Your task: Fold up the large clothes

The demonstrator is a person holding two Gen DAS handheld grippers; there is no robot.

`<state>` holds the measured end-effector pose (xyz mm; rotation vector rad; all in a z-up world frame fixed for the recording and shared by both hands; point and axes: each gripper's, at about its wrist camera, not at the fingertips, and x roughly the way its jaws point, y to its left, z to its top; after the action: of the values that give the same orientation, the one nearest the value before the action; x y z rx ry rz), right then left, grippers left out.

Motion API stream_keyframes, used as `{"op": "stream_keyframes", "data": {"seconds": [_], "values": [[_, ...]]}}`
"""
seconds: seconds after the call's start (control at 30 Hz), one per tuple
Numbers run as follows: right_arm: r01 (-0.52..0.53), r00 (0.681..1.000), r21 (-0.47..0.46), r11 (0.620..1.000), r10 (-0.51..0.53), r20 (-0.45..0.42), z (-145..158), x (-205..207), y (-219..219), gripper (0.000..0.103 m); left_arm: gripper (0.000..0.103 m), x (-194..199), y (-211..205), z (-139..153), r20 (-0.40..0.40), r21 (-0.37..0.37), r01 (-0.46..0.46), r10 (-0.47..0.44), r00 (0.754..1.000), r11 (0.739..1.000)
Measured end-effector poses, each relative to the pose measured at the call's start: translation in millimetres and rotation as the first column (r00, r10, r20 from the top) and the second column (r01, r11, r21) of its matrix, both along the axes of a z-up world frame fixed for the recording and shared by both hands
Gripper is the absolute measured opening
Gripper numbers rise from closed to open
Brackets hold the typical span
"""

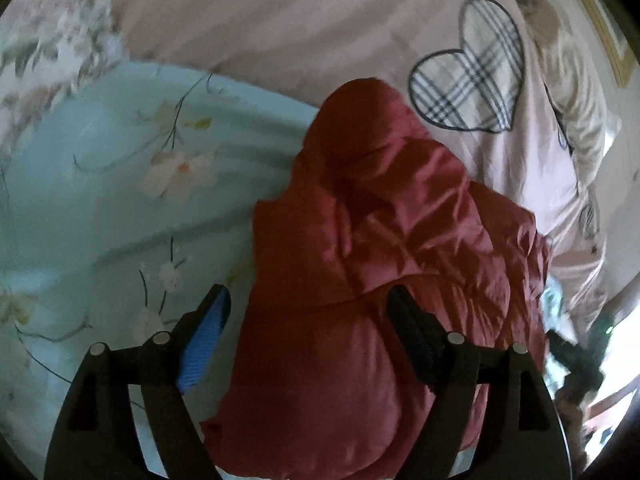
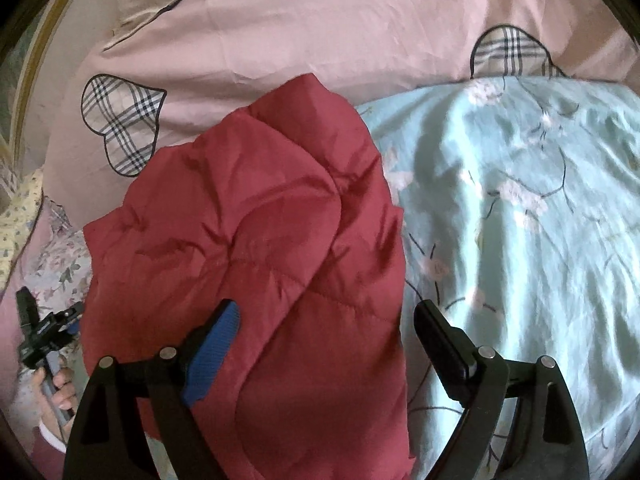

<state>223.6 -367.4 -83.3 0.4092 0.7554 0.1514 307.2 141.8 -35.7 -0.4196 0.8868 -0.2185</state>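
Note:
A red quilted puffer jacket (image 1: pixel 384 248) lies bunched and folded over on a bed. It fills the middle of the left wrist view and also the middle of the right wrist view (image 2: pixel 256 240). My left gripper (image 1: pixel 310 308) is open above the jacket's near part, holding nothing. My right gripper (image 2: pixel 328 320) is open over the jacket's right edge, holding nothing. The left gripper (image 2: pixel 44 332) shows small at the left edge of the right wrist view, held in a hand.
A light blue floral sheet (image 1: pixel 100 208) lies beside the jacket, also in the right wrist view (image 2: pixel 520 220). A pink cover with plaid hearts (image 1: pixel 472 76) lies behind it, also in the right wrist view (image 2: pixel 320 28). A wooden bed frame (image 2: pixel 28 80) runs along the far left.

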Motion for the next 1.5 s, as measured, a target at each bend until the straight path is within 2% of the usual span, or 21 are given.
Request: {"op": "stream_keyframes", "data": {"seconds": [0.17,0.37,0.43,0.5,0.67,0.73,0.8,0.83,0.9,1.0,1.17,1.27,1.5], "values": [[0.001,1.000,0.110,0.994,0.002,-0.029,-10,7,-14,0.090,0.081,9,9,-16,-0.040,-0.126,0.013,-0.018,0.999,0.992],[-0.023,0.997,0.208,0.978,0.037,-0.064,-20,27,-16,0.091,0.083,22,2,-30,-0.086,-0.192,0.041,-0.058,0.995,0.981],[-0.036,0.994,0.247,0.968,0.059,-0.087,-27,35,-14,0.091,0.083,26,-5,-33,-0.095,-0.193,0.052,-0.071,0.993,0.980],[-0.042,0.992,0.269,0.962,0.073,-0.106,-33,41,-11,0.097,0.086,29,-12,-34,-0.102,-0.181,0.063,-0.083,0.991,0.982],[-0.065,0.988,0.302,0.951,0.105,-0.116,-38,48,-3,0.095,0.087,37,-25,-39,-0.119,-0.154,0.072,-0.091,0.989,0.985],[-0.075,0.987,0.294,0.953,0.113,-0.114,-36,47,0,0.092,0.079,36,-30,-38,-0.106,-0.140,0.089,-0.104,0.989,0.986],[-0.087,0.987,0.289,0.953,0.122,-0.105,-32,45,2,0.078,0.064,33,-37,-34,-0.089,-0.109,0.108,-0.118,0.989,0.988],[-0.091,0.987,0.292,0.952,0.125,-0.100,-30,43,2,0.076,0.060,31,-40,-30,-0.079,-0.095,0.116,-0.124,0.989,0.989],[-0.097,0.988,0.294,0.951,0.128,-0.087,-24,38,3,0.062,0.049,25,-42,-24,-0.063,-0.080,0.123,-0.128,0.990,0.989],[-0.102,0.988,0.292,0.951,0.131,-0.080,-14,31,5,0.051,0.041,16,-40,-16,-0.053,-0.091,0.129,-0.134,0.990,0.987],[-0.118,0.986,0.289,0.950,0.146,-0.078,6,9,8,0.044,0.036,-7,-36,3,-0.029,-0.099,0.152,-0.156,0.987,0.983],[-0.135,0.982,0.279,0.951,0.166,-0.089,13,-12,13,0.042,0.035,-29,-36,12,-0.023,-0.079,0.180,-0.182,0.983,0.981],[-0.179,0.971,0.288,0.941,0.216,-0.103,16,-81,20,0.042,0.034,-94,-9,23,-0.029,-0.105,0.219,-0.223,0.974,0.970]]}}
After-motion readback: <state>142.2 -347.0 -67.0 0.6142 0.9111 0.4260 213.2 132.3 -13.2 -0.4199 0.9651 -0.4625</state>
